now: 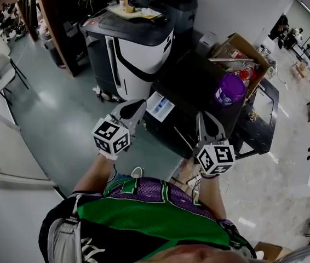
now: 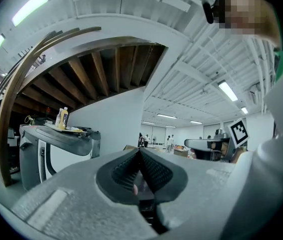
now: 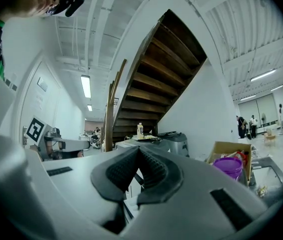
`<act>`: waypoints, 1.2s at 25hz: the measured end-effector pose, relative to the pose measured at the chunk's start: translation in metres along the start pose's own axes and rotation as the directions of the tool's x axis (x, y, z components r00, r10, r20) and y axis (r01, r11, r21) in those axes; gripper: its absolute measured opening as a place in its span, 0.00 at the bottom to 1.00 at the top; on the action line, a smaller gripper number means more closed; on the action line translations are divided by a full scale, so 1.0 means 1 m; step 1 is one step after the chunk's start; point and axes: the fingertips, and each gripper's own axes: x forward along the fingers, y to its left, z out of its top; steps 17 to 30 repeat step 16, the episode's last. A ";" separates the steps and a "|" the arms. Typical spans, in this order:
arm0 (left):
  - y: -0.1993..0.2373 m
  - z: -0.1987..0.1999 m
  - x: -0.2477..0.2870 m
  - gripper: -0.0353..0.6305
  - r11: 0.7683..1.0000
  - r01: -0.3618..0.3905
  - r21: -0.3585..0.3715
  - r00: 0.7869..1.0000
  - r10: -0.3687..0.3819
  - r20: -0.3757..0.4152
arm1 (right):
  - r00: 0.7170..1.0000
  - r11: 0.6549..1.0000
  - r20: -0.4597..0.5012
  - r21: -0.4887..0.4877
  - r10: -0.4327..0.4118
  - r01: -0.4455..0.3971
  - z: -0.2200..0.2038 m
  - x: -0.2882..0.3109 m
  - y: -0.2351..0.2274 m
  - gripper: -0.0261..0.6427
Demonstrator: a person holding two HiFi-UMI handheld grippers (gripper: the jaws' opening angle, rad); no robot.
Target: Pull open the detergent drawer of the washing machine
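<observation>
The washing machine (image 1: pixel 199 86) is the dark block just ahead of the person. At its near left corner there is a white oblong piece that I take for the detergent drawer (image 1: pixel 159 106), though it shows too small to be sure. If it is the drawer, its long axis runs from the machine's front out toward the person. It also seems to stand out of that front already, with its open side up. The left gripper (image 1: pixel 139 103) hovers just beside this piece, on the side away from the machine. The right gripper (image 1: pixel 202 115) hangs before the machine's front, near its middle. On both, the fingers (image 2: pixel 156 170) are pressed together with nothing between them, so neither holds the drawer. The main danger, I think, is a pull with the fingers closed like this, because they can only slide off the drawer's edge. A pull that does not follow the long axis may jam the drawer in its slot. A hard tug may also shake the bottle (image 1: pixel 230 88) with the purple cap on top of the machine.
</observation>
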 end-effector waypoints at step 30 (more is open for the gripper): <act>0.007 0.002 -0.003 0.08 1.000 -0.022 0.013 1.000 0.022 0.009 | 1.000 1.000 0.008 -0.004 -0.011 0.011 0.000 0.001 -0.001 0.04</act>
